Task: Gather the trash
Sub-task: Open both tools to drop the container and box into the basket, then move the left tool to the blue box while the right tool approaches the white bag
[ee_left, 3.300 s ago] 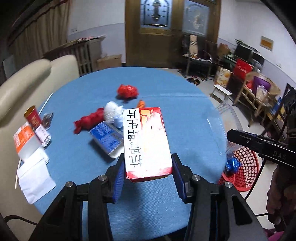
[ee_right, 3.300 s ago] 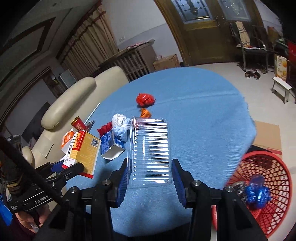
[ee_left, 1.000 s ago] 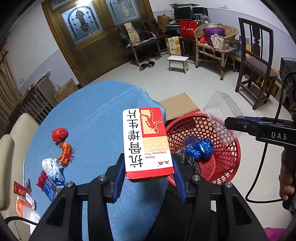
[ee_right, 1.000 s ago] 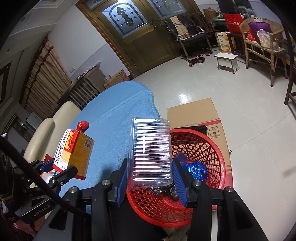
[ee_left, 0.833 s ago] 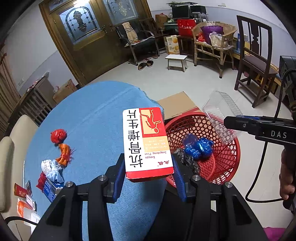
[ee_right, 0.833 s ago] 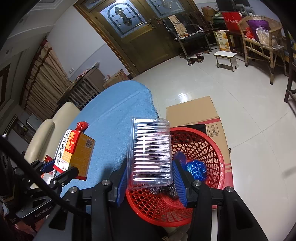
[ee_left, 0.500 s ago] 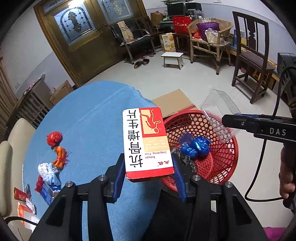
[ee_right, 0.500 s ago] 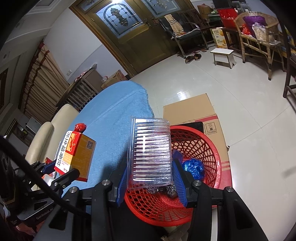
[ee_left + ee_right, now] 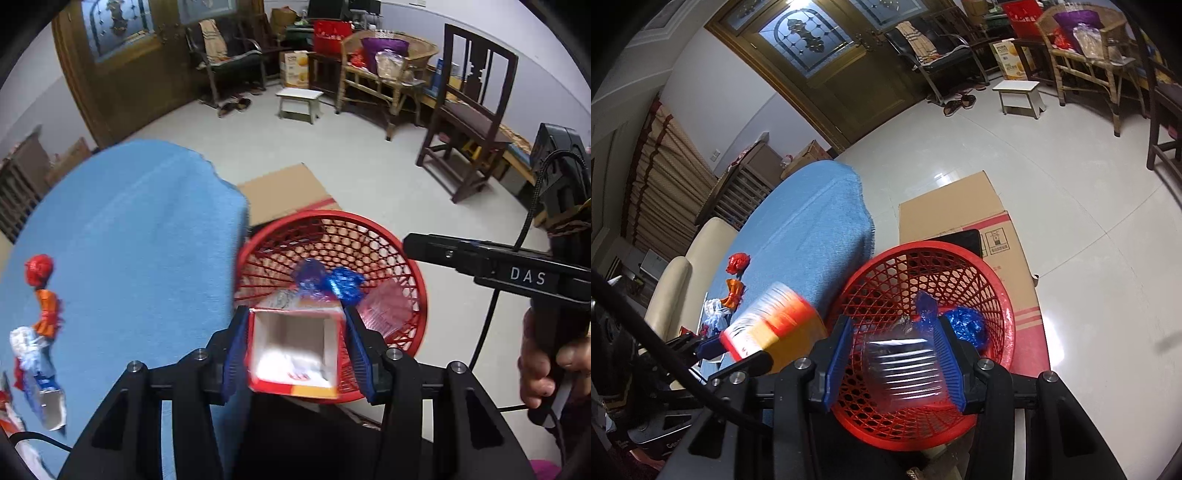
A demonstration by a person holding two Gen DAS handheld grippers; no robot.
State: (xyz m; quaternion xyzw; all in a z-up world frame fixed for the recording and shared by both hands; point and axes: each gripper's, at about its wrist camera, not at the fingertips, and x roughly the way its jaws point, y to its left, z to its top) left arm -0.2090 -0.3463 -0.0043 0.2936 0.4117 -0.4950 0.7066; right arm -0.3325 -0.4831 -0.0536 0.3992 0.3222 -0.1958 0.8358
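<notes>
My left gripper has its jaws apart; the red and white medicine box tips forward between them over the red mesh basket, open end toward me. It shows blurred in the right wrist view. My right gripper is open; the clear plastic tray is loose between its jaws and dropping into the basket. Blue foil wrappers lie inside the basket.
The round blue-clothed table still carries a red wrapper, an orange wrapper and a white and blue bundle. Flattened cardboard lies under the basket. A dark wooden chair and a stool stand beyond.
Both grippers have opened over the basket. The medicine box has tipped forward and down out of the left grip. The clear tray has slid down from the right grip into the basket.
</notes>
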